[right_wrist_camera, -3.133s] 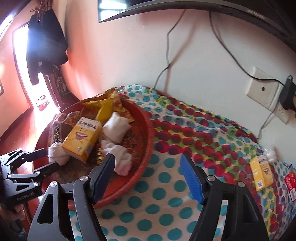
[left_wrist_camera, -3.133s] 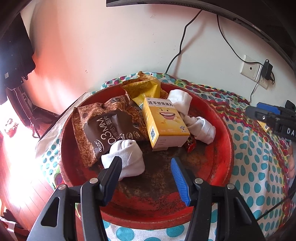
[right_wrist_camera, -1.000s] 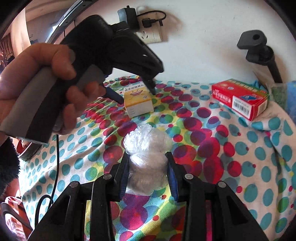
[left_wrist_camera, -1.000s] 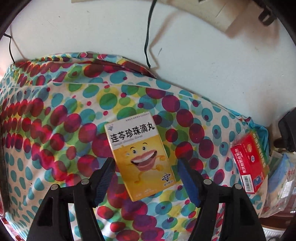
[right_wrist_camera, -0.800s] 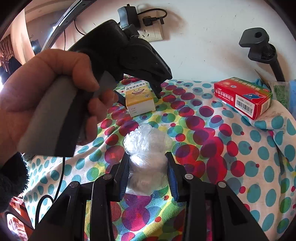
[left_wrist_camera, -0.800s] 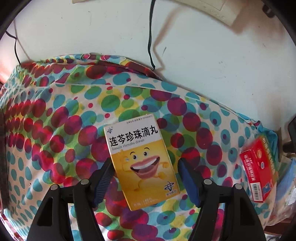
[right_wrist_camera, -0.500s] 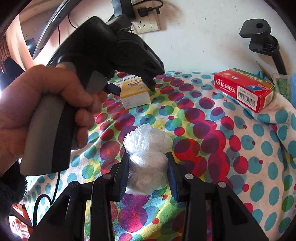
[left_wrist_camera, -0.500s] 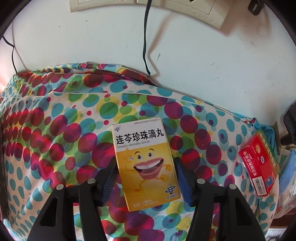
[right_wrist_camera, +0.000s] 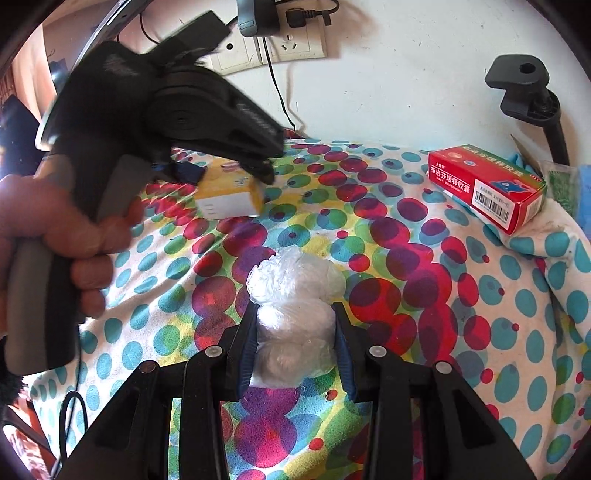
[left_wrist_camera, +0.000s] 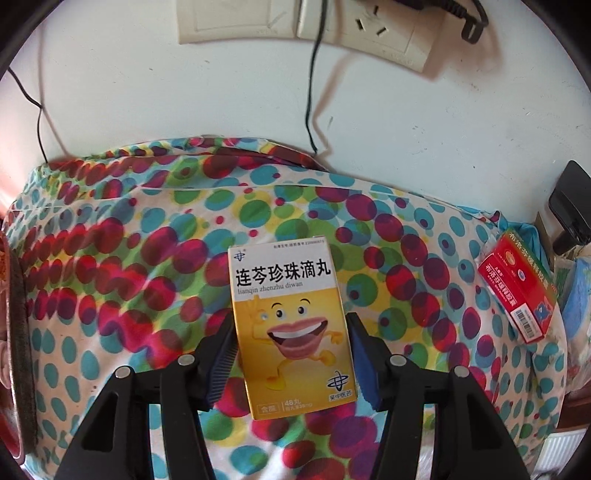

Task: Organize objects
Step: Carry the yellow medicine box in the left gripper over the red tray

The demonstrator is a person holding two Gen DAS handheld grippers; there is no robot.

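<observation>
Mid-task: the left gripper, jaws closing, apparently lifts the yellow box above the spotted cloth, the right gripper clamps the plastic bag lying on it, and the red box awaits, untouched, near the wall.

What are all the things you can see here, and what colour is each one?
Yellow cardboard medicine box with a smiling cartoon mouth: one, yellow and white, between the left tongs.
Clear crinkly plastic bag of white balls: one, white, squeezed in the right tongs.
Red cardboard medicine box with a barcode: one, red and green, lying on the cloth at the right.
Polka-dot tablecloth: one, many colours, under everything.
Wall sockets: cream, on the white wall.
Left tongs: black and blue, closing on the yellow box.
Right tongs: black and blue.
Hand: one, holding the left tongs' handle.
</observation>
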